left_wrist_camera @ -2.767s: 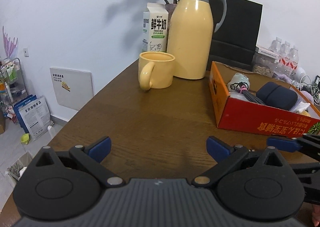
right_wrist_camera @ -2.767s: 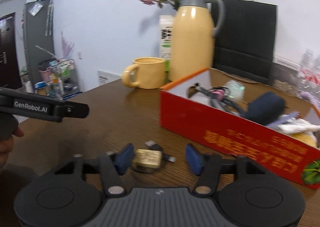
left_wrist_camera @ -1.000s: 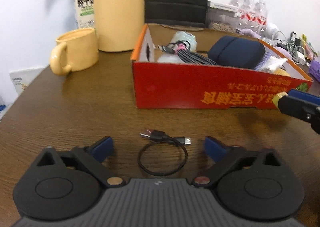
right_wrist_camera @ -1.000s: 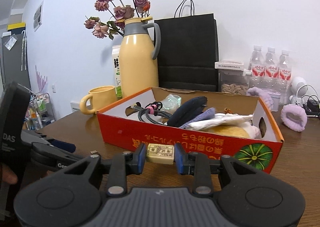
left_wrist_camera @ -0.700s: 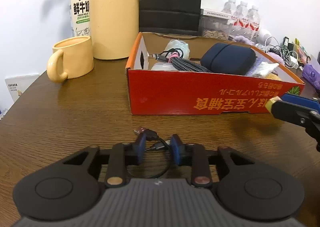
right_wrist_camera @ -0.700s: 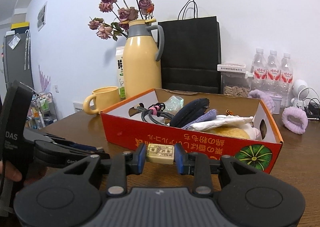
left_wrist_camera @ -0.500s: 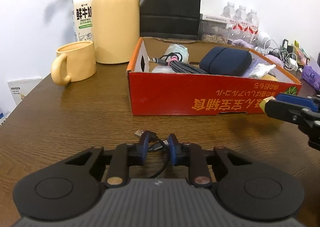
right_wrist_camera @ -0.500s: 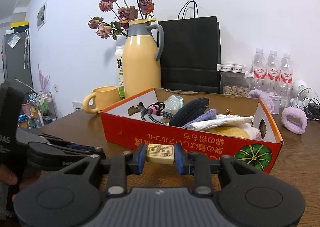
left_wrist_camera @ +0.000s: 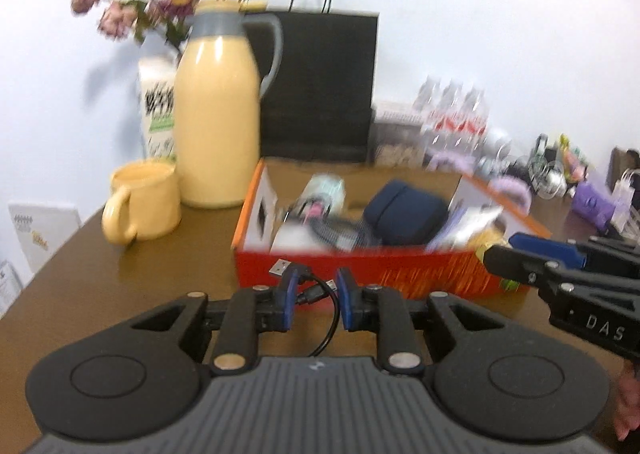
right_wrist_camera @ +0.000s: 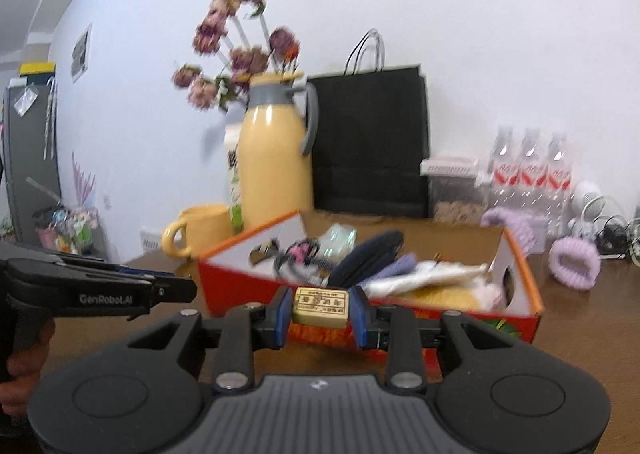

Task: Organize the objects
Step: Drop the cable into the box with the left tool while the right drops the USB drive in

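Note:
My left gripper (left_wrist_camera: 317, 290) is shut on a black USB cable (left_wrist_camera: 316, 294) and holds it above the brown table, just in front of the red cardboard box (left_wrist_camera: 360, 270). The cable's loop hangs below the fingers. My right gripper (right_wrist_camera: 320, 312) is shut on a small tan block with printed characters (right_wrist_camera: 320, 307), held above the table in front of the same box (right_wrist_camera: 520, 294). The box holds a dark blue case (left_wrist_camera: 408, 212), cords and cloths. The right gripper also shows in the left wrist view (left_wrist_camera: 532, 254), at the box's right end.
A yellow thermos jug (left_wrist_camera: 218, 114), a yellow mug (left_wrist_camera: 140, 206), a milk carton (left_wrist_camera: 158, 110) and dried flowers stand behind the box on the left. A black paper bag (left_wrist_camera: 320, 86) and water bottles (left_wrist_camera: 452, 118) stand at the wall. Purple loops (right_wrist_camera: 574, 260) lie right of the box.
Both grippers have risen from table height with their loads. The cable has come off the table. The view now looks down into the box from higher up.

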Demonstrator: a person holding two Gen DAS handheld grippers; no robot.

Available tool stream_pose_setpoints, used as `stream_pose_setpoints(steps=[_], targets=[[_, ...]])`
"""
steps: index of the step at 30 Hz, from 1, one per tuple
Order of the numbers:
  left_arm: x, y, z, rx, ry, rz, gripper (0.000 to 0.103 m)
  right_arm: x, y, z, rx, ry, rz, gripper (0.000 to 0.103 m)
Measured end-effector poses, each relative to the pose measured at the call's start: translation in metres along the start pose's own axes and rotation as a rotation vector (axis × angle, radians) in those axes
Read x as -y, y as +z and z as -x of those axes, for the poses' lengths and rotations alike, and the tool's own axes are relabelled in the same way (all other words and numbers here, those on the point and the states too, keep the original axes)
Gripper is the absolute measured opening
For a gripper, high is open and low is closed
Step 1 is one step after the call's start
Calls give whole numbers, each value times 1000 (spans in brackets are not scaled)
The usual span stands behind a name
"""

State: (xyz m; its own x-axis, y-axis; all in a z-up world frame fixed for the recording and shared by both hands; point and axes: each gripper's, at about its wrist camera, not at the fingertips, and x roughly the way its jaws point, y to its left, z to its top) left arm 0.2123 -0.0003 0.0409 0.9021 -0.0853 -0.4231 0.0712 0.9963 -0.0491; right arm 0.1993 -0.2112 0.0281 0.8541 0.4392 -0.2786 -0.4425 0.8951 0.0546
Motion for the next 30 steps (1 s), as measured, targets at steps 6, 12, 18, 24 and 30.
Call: stream_pose_setpoints(steps=[6,12,18,24,30], targets=[[17,39,-22,58,-14,-3,22,27,29,1,67,-81,-1,29],[34,63,-75,63,30,28,22,68,56,-39,38,-113,38,29],[39,62,-125,21,81,42,22,103,57,-96,-58,-92,53,29],[34,55,-141,6,86,25,27,121,41,-124,-124,-63,4,30],[33,56,-135,56,112,36,99,124,39,-117,-100,-80,-22,74]])
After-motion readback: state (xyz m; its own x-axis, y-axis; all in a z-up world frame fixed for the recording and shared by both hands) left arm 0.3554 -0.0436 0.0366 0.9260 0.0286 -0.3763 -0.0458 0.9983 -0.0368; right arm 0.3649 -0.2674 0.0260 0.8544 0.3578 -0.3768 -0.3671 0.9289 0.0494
